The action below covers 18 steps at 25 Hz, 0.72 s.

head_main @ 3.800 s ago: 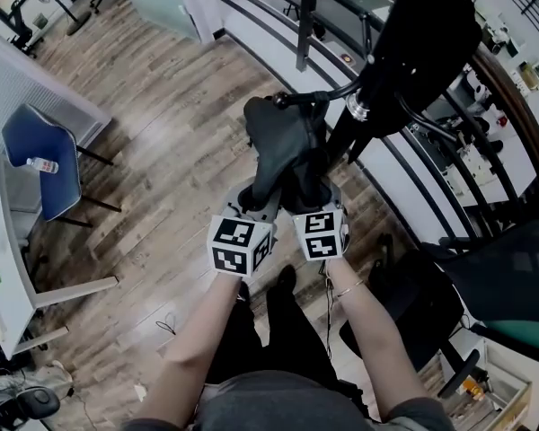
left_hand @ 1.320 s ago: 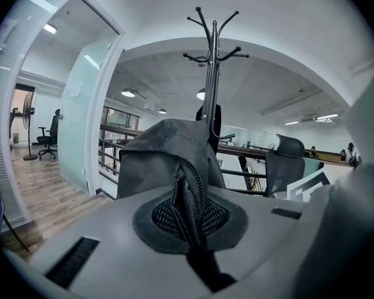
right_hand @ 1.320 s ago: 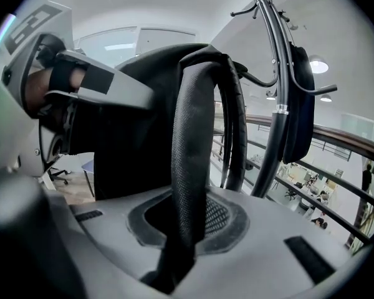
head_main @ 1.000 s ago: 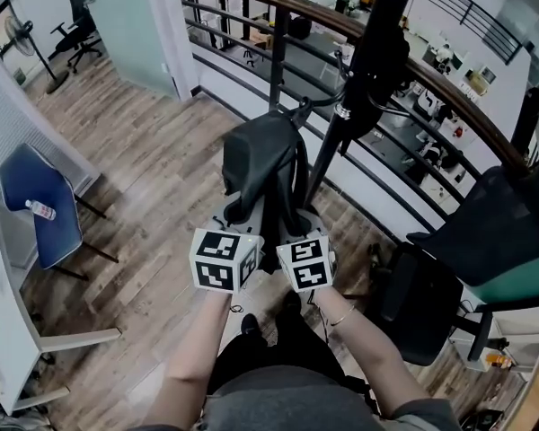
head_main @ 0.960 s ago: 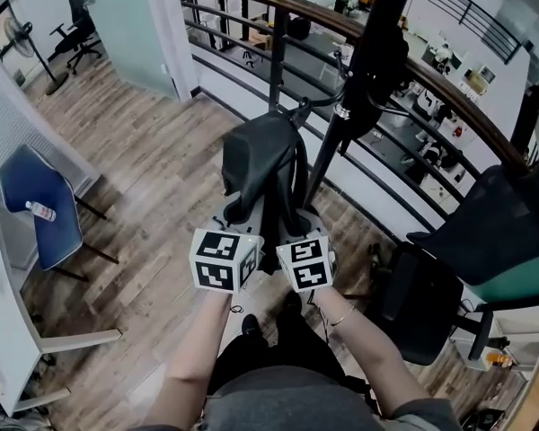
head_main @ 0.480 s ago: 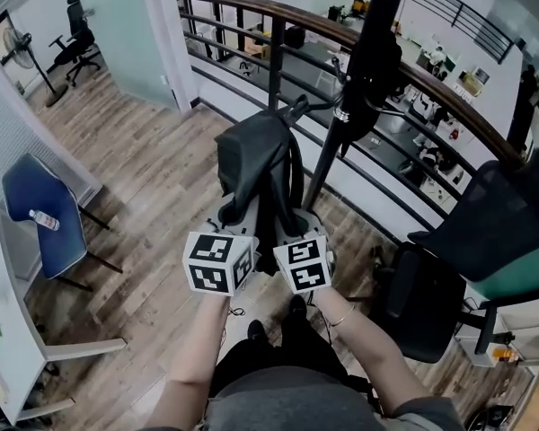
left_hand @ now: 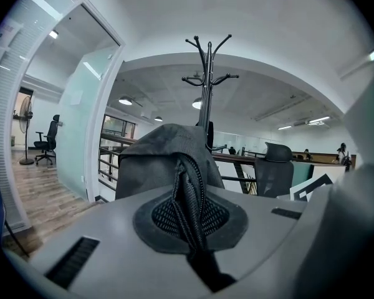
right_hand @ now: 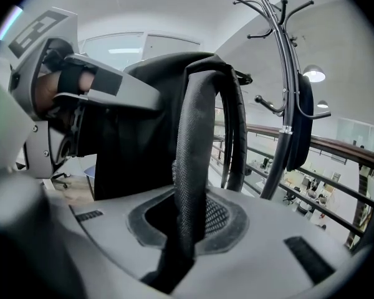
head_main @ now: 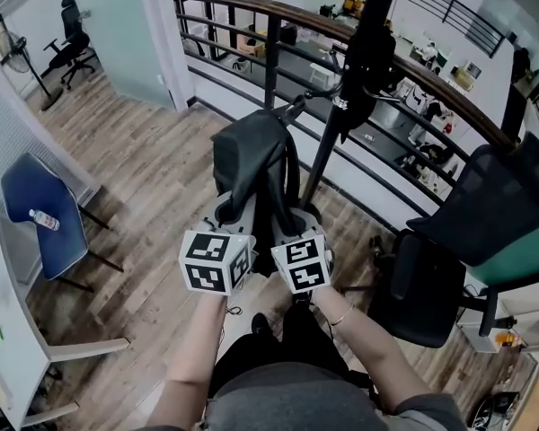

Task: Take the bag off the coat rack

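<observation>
Black mesh webbing fills both grips: the left gripper (left_hand: 190, 226) is closed tight on a zippered fold of the bag (left_hand: 165, 157); the right gripper (right_hand: 186, 229) is clamped on a padded shoulder strap (right_hand: 196, 136), its jaws parted only by the strap's thickness; I hold the bag upright between the two, just beside the coat rack (head_main: 355, 70) and above the wooden floor (head_main: 153, 178). From the head view a low hook (head_main: 298, 106) of the rack sits at the bag's top edge, and I cannot tell whether the carry loop is free of it; this is the main hazard, in my judgement: pulling away with the loop caught would tilt the rack toward the railing (head_main: 431, 83) or tear the bag from the pads. A second risk: the left grip holds only a thin fold, so the bag's weight may slide it out; the loose second strap (right_hand: 237, 129) could also snag a hook as I draw back.
</observation>
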Each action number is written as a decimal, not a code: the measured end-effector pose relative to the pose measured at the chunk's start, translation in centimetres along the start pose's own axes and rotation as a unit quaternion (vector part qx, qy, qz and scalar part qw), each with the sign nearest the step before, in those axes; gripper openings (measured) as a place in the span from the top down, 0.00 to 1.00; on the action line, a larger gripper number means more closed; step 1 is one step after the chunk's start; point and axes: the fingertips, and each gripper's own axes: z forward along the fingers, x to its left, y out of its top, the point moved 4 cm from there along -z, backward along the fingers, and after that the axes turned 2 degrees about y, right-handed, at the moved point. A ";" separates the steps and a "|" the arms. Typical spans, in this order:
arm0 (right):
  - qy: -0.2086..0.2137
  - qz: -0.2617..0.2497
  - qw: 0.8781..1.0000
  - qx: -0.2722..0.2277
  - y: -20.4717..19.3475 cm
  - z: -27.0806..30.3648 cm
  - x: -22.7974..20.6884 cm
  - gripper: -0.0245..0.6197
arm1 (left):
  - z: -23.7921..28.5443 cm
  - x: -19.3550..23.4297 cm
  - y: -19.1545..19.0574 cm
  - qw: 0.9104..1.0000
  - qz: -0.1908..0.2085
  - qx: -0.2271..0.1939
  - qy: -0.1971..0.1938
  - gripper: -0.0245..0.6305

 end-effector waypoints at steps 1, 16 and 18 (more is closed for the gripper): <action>-0.002 0.003 1.000 0.001 -0.1 -0.3 0.3 0.88 | -0.3 0.0 -0.1 1.000 0.000 0.001 -0.003 0.92; -0.084 0.066 0.994 0.003 -3.3 -6.6 -1.2 0.88 | -0.5 -5.9 -0.7 0.995 0.019 0.019 -0.096 0.92; -0.097 0.075 0.992 0.000 -3.8 -7.8 -2.2 0.88 | 0.1 -7.4 -0.6 0.993 0.024 0.020 -0.112 0.92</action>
